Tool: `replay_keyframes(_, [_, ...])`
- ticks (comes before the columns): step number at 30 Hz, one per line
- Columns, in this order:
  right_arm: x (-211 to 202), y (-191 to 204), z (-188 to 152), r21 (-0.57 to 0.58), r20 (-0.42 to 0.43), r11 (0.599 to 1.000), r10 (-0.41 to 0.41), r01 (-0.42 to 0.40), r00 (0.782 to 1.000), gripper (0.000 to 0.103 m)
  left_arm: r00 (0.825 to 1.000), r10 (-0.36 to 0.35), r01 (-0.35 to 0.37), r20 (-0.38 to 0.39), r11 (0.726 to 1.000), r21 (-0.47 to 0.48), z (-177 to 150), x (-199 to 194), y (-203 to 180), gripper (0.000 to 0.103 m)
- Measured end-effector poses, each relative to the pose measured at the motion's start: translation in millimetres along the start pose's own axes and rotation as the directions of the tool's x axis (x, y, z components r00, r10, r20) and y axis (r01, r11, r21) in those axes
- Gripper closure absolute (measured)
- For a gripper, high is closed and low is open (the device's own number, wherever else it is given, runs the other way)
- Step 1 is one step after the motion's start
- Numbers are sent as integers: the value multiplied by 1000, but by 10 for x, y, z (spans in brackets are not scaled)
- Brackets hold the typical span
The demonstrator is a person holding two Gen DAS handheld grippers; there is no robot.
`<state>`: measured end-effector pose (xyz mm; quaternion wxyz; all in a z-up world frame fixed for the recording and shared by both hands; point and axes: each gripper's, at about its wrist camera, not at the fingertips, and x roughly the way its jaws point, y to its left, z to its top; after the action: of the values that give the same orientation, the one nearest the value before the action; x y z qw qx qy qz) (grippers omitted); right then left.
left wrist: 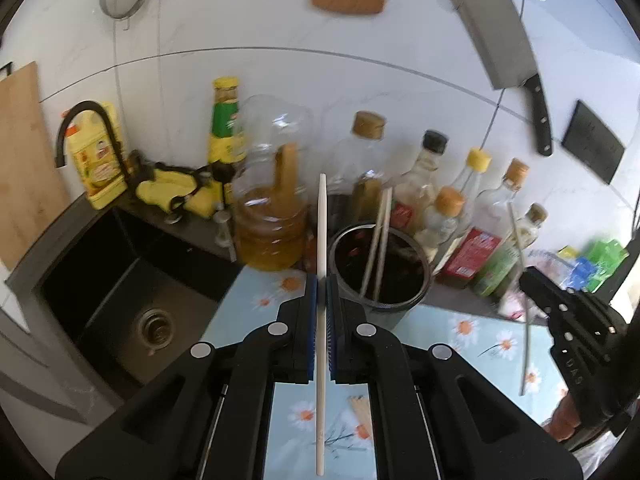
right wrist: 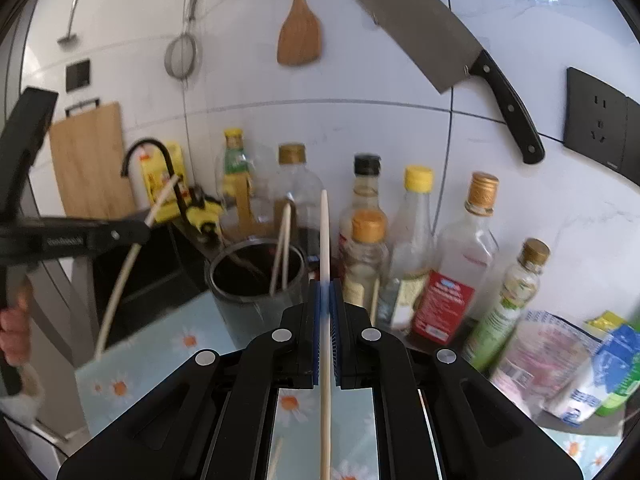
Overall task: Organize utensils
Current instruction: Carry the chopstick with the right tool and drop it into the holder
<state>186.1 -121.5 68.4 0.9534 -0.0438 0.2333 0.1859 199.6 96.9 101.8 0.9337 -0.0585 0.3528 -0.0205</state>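
I have one chopstick clamped in each gripper: the left gripper has its fingers clenched on a white chopstick that juts out ahead and trails back over the flowered surface, and the right gripper grips a pale wooden chopstick the same way. Both are held near mid-length, so my worry is leverage: if a tip catches the rim of the dark utensil holder on the way in, I expect the stick to pivot between the pads or slip out. The two sticks could also cross if I bring both hands in together, and the crowd of bottles just behind the holder leaves little room for a stray tip without knocking one over. The holder stands on the surface just ahead of me and already has two chopsticks leaning inside. The large jar beside it holds amber liquid.
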Motion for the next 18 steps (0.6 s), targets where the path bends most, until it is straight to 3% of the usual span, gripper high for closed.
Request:
replay_keyframes(8, [42,-77,131,46,149,991,118,-126,982,98,989,-75,72,131,997,25,115,33,-106,98])
replay_keyframes(14, [172,-91,228,30,210,982,174,-184,962,98,958,-152,146,243,988,45,178,24,-126,98])
replay_keyframes(18, [264,-100,269,26,241,973,217,-229,946,98,937,-164,151,309,986,65,206,64,-115,98])
